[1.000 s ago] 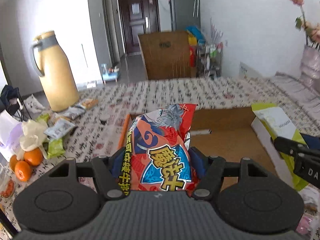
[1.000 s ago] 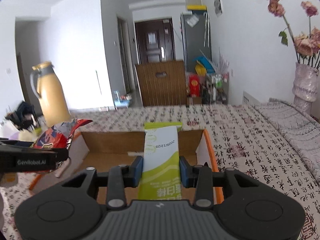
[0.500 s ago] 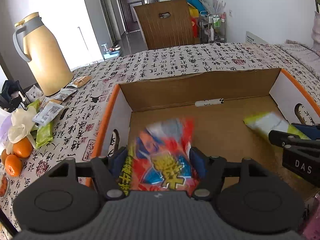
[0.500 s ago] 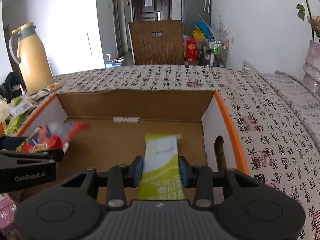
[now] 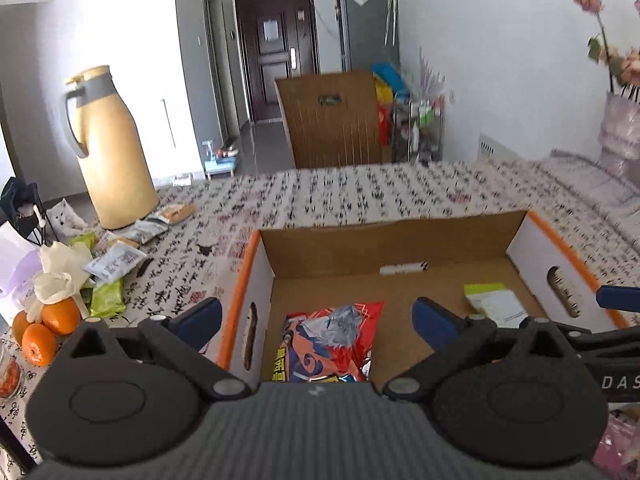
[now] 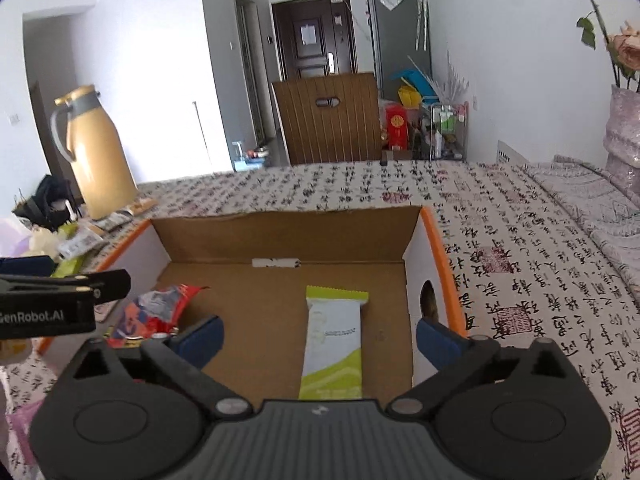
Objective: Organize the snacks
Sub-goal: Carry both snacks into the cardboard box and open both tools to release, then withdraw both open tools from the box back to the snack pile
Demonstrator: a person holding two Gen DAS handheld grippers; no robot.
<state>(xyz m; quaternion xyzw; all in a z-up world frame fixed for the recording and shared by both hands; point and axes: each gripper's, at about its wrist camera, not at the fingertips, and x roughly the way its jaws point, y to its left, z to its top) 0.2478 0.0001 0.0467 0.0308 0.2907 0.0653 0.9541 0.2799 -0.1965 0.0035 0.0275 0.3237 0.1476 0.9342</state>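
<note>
An open cardboard box with orange rims (image 5: 240, 280) (image 6: 434, 240) stands on the patterned tablecloth. A red and blue snack bag (image 5: 328, 344) (image 6: 152, 312) lies on the box floor at the left. A green and white snack packet (image 6: 334, 344) (image 5: 496, 304) lies on the floor at the right. My left gripper (image 5: 316, 320) is open and empty above the red bag. My right gripper (image 6: 318, 332) is open and empty above the green packet.
A yellow thermos jug (image 5: 112, 148) stands at the back left. Loose snack packets (image 5: 116, 260), a green packet (image 5: 106, 300) and oranges (image 5: 48, 328) lie left of the box. A vase with flowers (image 6: 624, 136) stands at the far right. A pink packet (image 5: 616, 448) lies near the front right.
Both grippers lowered their snacks into the box, then opened and let go. The red bag and the green packet now lie on the box floor, and both grippers have pulled up and back.
</note>
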